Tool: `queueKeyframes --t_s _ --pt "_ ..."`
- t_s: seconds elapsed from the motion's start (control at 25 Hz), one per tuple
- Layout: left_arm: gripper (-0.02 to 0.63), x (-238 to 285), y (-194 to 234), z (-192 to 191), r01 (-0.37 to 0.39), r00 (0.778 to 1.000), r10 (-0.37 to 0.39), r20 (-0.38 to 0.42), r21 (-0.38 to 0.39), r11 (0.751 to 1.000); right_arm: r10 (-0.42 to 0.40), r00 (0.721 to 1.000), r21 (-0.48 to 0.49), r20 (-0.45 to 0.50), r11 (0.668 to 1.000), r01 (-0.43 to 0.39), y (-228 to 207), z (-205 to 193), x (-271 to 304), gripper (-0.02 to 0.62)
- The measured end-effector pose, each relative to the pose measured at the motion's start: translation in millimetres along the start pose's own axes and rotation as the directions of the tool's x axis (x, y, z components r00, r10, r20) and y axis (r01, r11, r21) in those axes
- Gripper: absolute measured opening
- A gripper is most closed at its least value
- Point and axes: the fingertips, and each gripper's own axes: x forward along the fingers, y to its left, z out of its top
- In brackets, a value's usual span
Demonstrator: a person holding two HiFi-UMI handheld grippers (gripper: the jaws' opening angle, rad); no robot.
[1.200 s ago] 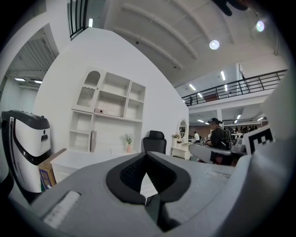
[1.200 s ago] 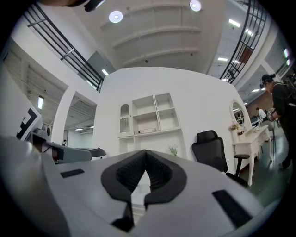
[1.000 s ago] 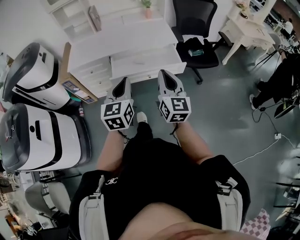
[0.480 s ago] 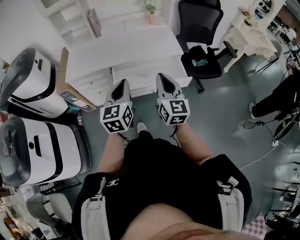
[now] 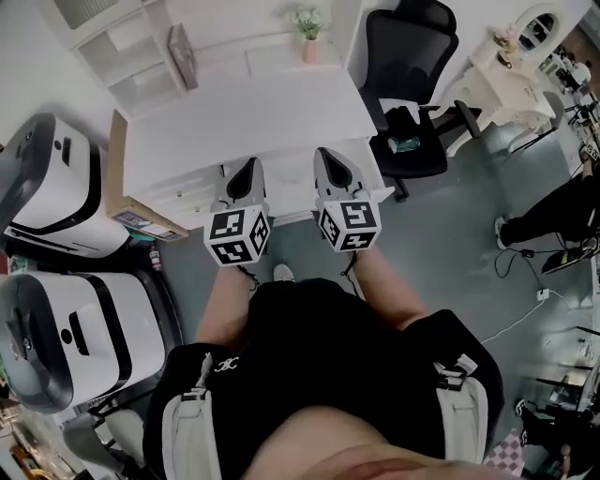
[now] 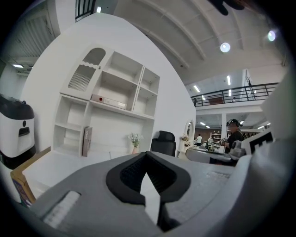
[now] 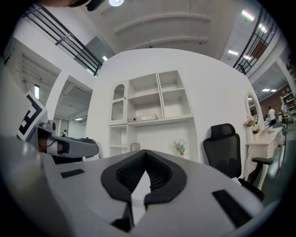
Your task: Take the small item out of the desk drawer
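Note:
A white desk (image 5: 253, 112) stands in front of me, with shut drawer fronts (image 5: 187, 195) along its near left side. No small item shows in any view. My left gripper (image 5: 246, 169) and right gripper (image 5: 328, 156) are held side by side over the desk's front edge, both pointing at it. In the left gripper view the left gripper (image 6: 147, 156) has its jaws together with nothing between them. The right gripper (image 7: 145, 155) is likewise shut and empty in the right gripper view. Both look across the desktop at the white shelf unit (image 7: 152, 106).
A black office chair (image 5: 412, 94) stands right of the desk. Two large white machines (image 5: 56, 187) (image 5: 75, 328) and a cardboard box (image 5: 127, 202) crowd the left. A potted plant (image 5: 309, 23) and an upright book (image 5: 181, 56) sit at the desk's back. A person (image 5: 562, 211) is far right.
The desk has come closer and lower in the head view as I step toward it. Both grippers stay side by side and shut.

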Motion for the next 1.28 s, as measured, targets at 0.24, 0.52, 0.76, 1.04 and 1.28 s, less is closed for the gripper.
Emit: queueKeyframes --t_s 0.24,0.52,0.76,1.04,1.28 --pt "0.015 56 26 3 0.033 0.999 -0.033 -0.025 -0.002 0.999 -0.038 0.999 0.019 -0.039 0.999 0.039 -25 -10 55 -0.003" --pt "0.015 95 48 -5 0.019 0.998 -0.019 -0.066 -0.013 1.000 -0.025 0.997 0.028 -0.070 0.999 0.027 -46 -25 94 -0.003" --pt "0.015 114 63 -7 -0.049 0.996 0.047 -0.070 -0.029 0.998 0.059 0.993 0.016 -0.099 0.998 -0.058 -58 -34 128 -0.003" --pt "0.015 124 76 -5 -0.132 0.990 0.128 -0.064 -0.058 0.990 0.253 0.950 -0.013 -0.181 0.966 -0.260 -45 -53 159 -0.003" --pt "0.015 119 86 -9 -0.217 0.975 0.212 -0.066 -0.068 0.974 0.439 0.842 -0.010 -0.314 0.885 -0.465 -20 -88 175 0.164"
